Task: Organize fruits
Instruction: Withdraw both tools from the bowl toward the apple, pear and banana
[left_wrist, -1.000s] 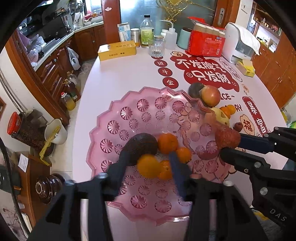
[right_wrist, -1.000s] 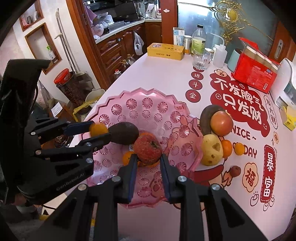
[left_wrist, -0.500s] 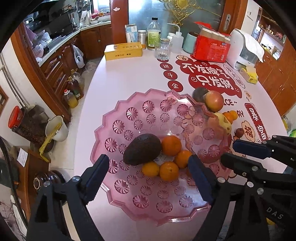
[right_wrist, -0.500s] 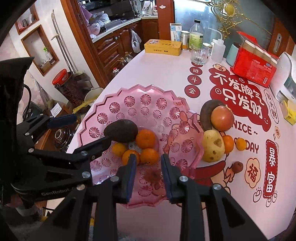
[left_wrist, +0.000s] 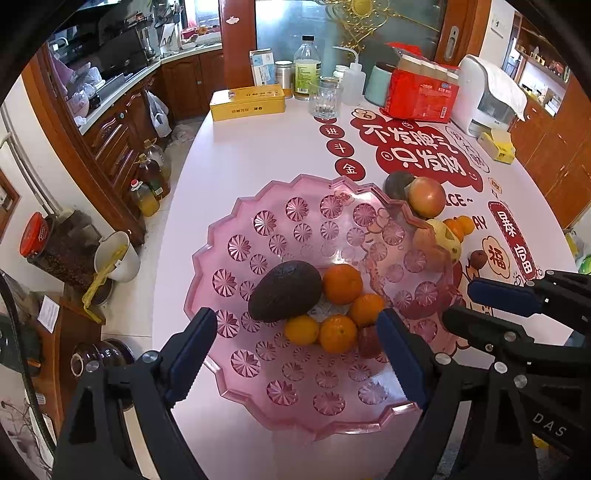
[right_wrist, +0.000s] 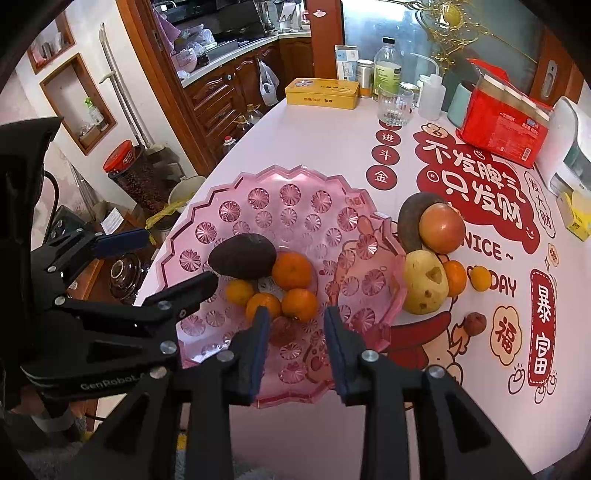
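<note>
The left gripper (left_wrist: 291, 350) hangs over the near side of the pink bowl (left_wrist: 258, 391), and its jaws stand wide apart with nothing held. Just past its tips lie a dark avocado (left_wrist: 284, 290) and four small oranges (left_wrist: 341, 282) in a little heap. A red lychee (left_wrist: 367, 341) sits in the bowl right beside its right finger.

The right gripper (right_wrist: 293, 339) is close on the other side. Its jaws are slowly opening, and the lychee lies in the bowl under the gap, blurry through the pink wall, so I cannot tell if the pads touch it.

More fruit waits on the table (right_wrist: 325, 136) to the right of the bowl: a yellow pear (right_wrist: 423, 282), a red apple (right_wrist: 441, 229), a brown fruit (right_wrist: 410, 218), two more small oranges and another lychee (right_wrist: 474, 323). The bowl's tall rim stands between the grippers and that fruit. Far behind are a yellow tin (left_wrist: 247, 103), a glass (left_wrist: 325, 98) and a red box (left_wrist: 421, 96).
</note>
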